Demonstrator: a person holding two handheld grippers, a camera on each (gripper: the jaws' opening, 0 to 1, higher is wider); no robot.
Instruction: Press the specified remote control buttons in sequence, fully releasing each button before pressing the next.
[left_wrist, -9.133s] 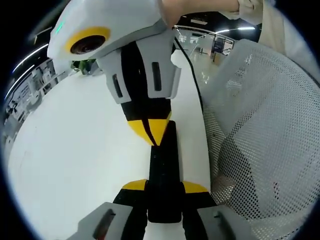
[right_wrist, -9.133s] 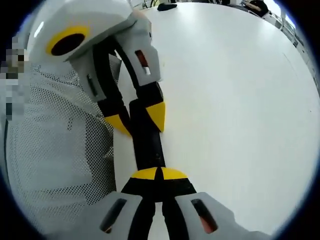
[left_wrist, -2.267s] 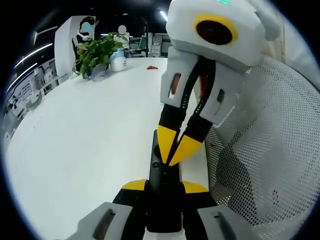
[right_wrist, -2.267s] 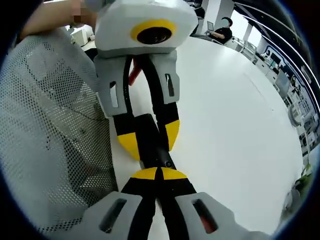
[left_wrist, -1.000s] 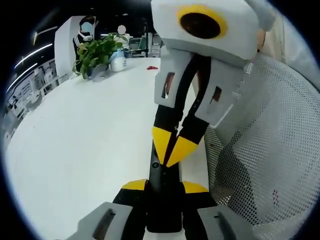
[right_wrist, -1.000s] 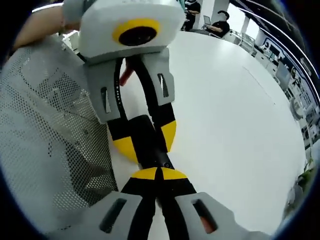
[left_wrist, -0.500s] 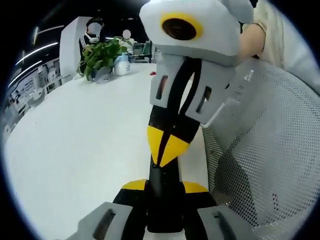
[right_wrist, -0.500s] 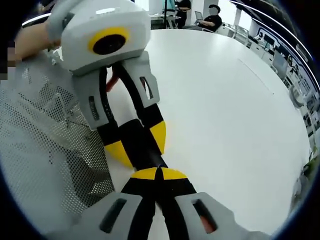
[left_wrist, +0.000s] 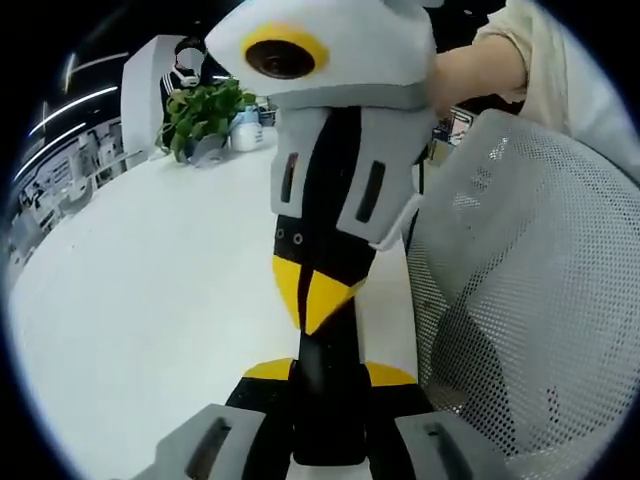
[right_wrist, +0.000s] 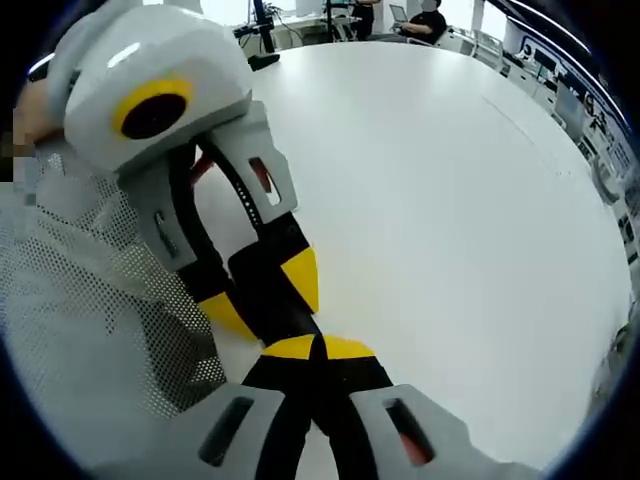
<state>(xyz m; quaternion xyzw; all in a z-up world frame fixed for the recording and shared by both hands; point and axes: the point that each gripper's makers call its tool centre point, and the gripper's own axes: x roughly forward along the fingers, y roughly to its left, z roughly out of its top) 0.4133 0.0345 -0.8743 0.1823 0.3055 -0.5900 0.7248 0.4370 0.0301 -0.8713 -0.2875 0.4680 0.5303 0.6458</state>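
Observation:
A slim black remote (left_wrist: 326, 395) lies lengthwise between my left gripper's (left_wrist: 328, 372) yellow-tipped jaws, which are shut on its sides just above the white table (left_wrist: 130, 290). From above, my right gripper (left_wrist: 312, 300) comes down with its jaws shut, the joined yellow tips resting on the remote's top face close to the left jaws. In the right gripper view, the right gripper (right_wrist: 317, 347) stands shut at the bottom, its tips against the remote (right_wrist: 272, 292). The left gripper (right_wrist: 262, 298) reaches in from the upper left and clamps the remote.
A white mesh chair back (left_wrist: 520, 300) stands close on the right of the table edge, also seen as the mesh chair (right_wrist: 90, 330). A potted plant (left_wrist: 205, 105) sits at the table's far end. The wide tabletop (right_wrist: 450, 200) spreads away. A person's forearm (left_wrist: 480, 70) holds the right gripper.
The right gripper's tips, slightly apart 2.3 s ago, have come together and slid down the remote toward the left jaws. Both views have rolled with the hands.

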